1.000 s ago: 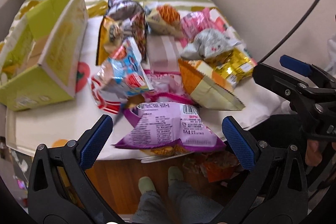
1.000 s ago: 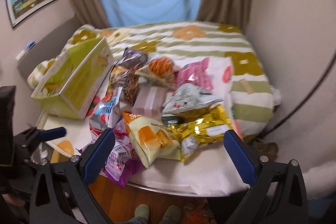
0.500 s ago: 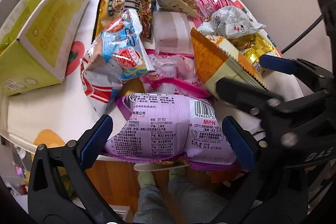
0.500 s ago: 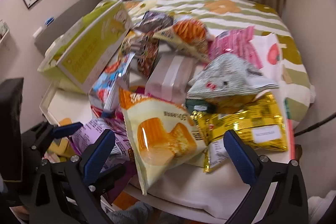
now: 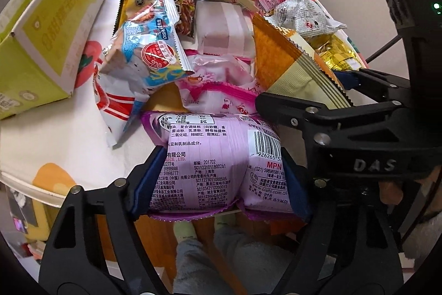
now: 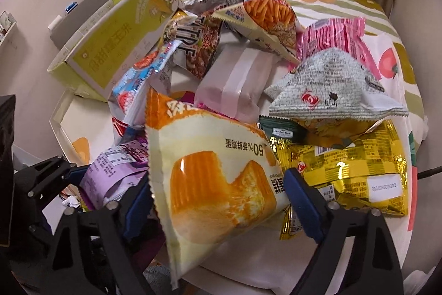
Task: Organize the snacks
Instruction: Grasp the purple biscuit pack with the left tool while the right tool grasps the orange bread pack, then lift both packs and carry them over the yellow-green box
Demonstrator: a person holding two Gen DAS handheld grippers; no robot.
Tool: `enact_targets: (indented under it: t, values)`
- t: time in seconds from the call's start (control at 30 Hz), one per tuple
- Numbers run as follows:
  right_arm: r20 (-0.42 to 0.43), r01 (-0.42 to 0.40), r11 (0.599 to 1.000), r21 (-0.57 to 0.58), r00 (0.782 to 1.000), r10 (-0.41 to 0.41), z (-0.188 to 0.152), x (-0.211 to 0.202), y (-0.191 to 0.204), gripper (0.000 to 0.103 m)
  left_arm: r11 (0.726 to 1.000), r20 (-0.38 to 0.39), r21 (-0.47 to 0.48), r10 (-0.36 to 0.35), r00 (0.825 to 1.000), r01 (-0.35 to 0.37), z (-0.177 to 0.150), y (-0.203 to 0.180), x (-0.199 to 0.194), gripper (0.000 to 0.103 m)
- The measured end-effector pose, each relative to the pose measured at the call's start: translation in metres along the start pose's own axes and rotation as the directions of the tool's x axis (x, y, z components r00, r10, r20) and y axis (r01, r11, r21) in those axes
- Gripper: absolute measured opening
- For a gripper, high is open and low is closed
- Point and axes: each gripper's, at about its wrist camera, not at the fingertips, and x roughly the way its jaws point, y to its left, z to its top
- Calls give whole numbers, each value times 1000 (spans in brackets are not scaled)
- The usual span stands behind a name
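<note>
A purple snack bag [image 5: 215, 156] lies at the near edge of the table, its printed back facing up. My left gripper [image 5: 221, 181] has it between the blue pads; the jaws are closing and the pads press into its sides. In the right wrist view that left gripper [image 6: 66, 176] shows at the lower left on the same purple snack bag [image 6: 116, 162]. My right gripper [image 6: 218, 201] straddles an orange-and-cream cake bag [image 6: 215, 170]; its jaws are closing and both pads touch the bag's edges. From the left wrist view the right gripper [image 5: 306, 90] grips the cake bag [image 5: 279, 57].
An open yellow-green carton [image 5: 55, 18] stands at the left of the table [image 5: 63, 140]. Several other snacks are piled in the middle: a blue-white pack [image 5: 154, 51], a grey bag [image 6: 331, 85], a gold bag [image 6: 359, 170]. A person's legs [image 5: 221, 253] are below the table edge.
Both grippers came down onto the pile with jaws wide open. The left jaws then narrowed onto the purple bag and the right jaws onto the cake bag.
</note>
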Motion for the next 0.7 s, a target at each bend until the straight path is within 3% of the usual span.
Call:
enact_targets:
  t: [0.07,0.37,0.7]
  values:
    - [-9,6,1000,3,1000,-6,-1,2,-2,77,1000,1,-7,-6,1000,6,1,1,-1,74]
    - [16,1,999,33,1000,-2,-5,-8,-6,65,1000,1,4,-10,1000,10,3,0,-9,68]
    - [67,-11,996,84,998,5,-6,-33,-10,64,1000,31,15,-16,999,16,5,-1,-26,67]
